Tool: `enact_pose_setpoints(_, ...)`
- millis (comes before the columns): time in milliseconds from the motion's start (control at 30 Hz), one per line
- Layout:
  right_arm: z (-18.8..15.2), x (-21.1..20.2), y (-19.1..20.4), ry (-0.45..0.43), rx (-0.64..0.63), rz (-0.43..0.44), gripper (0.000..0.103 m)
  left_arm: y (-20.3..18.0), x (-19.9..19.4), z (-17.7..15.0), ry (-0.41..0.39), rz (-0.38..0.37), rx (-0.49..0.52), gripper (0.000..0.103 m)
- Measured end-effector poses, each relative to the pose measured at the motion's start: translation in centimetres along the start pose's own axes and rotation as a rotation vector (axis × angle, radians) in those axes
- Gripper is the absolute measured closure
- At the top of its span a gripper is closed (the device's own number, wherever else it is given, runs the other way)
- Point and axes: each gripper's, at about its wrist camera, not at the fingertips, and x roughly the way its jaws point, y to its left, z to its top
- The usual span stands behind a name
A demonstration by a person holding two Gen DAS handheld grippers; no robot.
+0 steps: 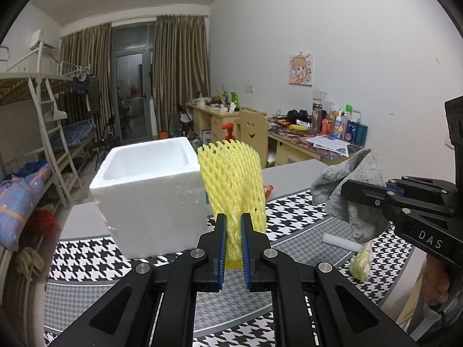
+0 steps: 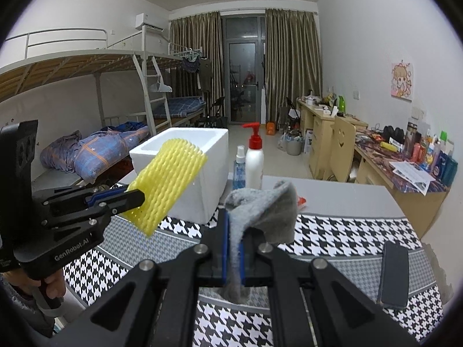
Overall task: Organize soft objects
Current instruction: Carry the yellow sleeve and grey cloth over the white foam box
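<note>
My left gripper [image 1: 233, 225] is shut on a yellow foam net sleeve [image 1: 233, 185], held upright above the houndstooth mat, just right of the white foam box [image 1: 150, 190]. The right wrist view shows the same sleeve [image 2: 167, 185] in front of the box [image 2: 202, 185] and the left gripper [image 2: 136, 195]. My right gripper [image 2: 235, 231] is shut on a grey cloth [image 2: 266, 211], which droops over the fingers. The left wrist view shows the cloth [image 1: 353, 190] and right gripper [image 1: 351, 192] to the right, above the mat.
A white foam stick [image 1: 343, 241] and a small pale green bag [image 1: 360, 263] lie on the houndstooth mat [image 1: 92, 257]. A blue spray bottle [image 2: 239, 170] and red-pump lotion bottle [image 2: 254, 162] stand behind the box. A dark phone [image 2: 393, 274] lies at the mat's right. A cluttered desk [image 2: 405, 173] stands beyond.
</note>
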Motion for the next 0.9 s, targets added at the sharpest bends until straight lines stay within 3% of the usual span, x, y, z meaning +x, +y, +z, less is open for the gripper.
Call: enact_pose_setpoints(900, 4.5, 2.2, 3.0, -0.035, -0.057, 0.017, 0.094, 3.5, -0.6, 3.9, -0.074, 0.074, -0.008, 0.093)
